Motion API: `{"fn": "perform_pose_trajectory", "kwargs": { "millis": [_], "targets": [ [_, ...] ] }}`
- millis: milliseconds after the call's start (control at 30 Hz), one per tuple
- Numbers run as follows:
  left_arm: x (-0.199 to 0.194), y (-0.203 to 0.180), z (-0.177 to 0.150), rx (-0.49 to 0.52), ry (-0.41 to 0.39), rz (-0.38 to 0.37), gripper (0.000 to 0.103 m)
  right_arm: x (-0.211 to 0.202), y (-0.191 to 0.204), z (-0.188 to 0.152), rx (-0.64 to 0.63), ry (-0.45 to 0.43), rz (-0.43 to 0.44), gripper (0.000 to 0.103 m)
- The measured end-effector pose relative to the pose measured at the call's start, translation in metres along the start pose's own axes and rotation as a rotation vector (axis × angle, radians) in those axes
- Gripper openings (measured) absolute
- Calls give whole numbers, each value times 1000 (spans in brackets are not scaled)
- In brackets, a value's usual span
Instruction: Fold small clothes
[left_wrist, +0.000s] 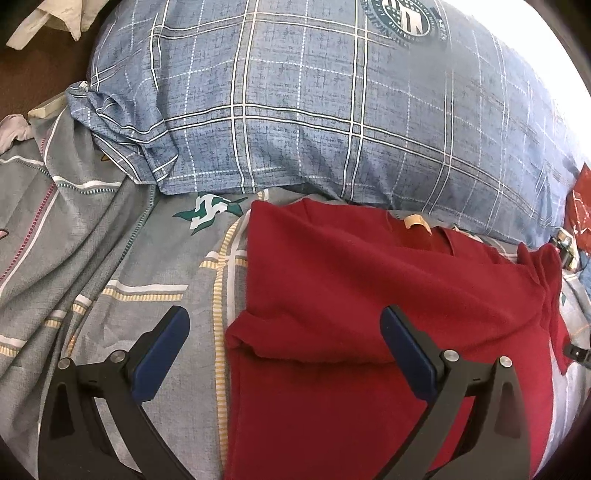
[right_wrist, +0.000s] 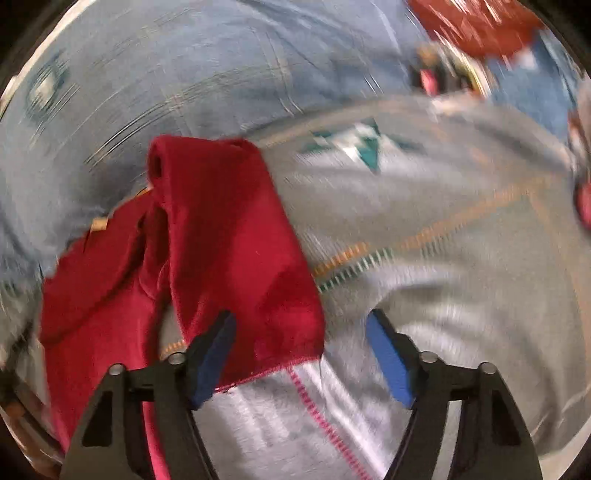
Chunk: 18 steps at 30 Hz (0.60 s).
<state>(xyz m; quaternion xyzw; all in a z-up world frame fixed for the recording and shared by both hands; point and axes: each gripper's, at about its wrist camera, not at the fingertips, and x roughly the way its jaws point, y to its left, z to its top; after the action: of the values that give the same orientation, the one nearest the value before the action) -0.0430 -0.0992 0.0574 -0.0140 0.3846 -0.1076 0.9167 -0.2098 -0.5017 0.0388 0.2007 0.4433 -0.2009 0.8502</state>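
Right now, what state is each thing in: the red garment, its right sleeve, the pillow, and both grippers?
Red garment: flat on bedsheet, partly folded.
Sleeve: rumpled, unfolded, between right gripper's fingers.
Pillow: lying behind garment.
Left gripper: open, empty.
Right gripper: open, not pressing.

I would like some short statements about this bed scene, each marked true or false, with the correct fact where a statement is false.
1. The dark red knit garment lies on the grey patterned bedsheet. True.
2. The big pillow behind the garment has a green striped cover. False: its cover is blue with a white check.
3. The left gripper is shut on the garment. False: its jaws stand wide open, nothing pressed between them.
4. A small beige label shows at the garment's neck. True.
5. In the right wrist view, the garment's red sleeve reaches between the right gripper's fingers. True.
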Motion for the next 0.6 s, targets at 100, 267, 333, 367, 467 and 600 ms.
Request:
{"fn": "perform_pose_trajectory", "kwargs": {
  "millis": [100,267,333,367,467,600],
  "targets": [
    [1,3,0,-9,4,2,103,3,14,-3,-117,-30,-27,10],
    [-5,11,2,-40,-16,-1,103,-21,11,4,-86,-118,-11,5],
    [-6,15,4,-61,-19,-6,103,-53,-1,21,-22,-213,23,4],
    [-7,17,5,-72,-21,-11,103,-68,-4,30,-5,-251,30,5],
    [-11,22,6,-93,-31,-19,103,-120,-3,68,22,-369,111,5],
    [-18,28,9,-111,-54,-23,103,-172,42,120,-65,-452,249,5]
  ]
}}
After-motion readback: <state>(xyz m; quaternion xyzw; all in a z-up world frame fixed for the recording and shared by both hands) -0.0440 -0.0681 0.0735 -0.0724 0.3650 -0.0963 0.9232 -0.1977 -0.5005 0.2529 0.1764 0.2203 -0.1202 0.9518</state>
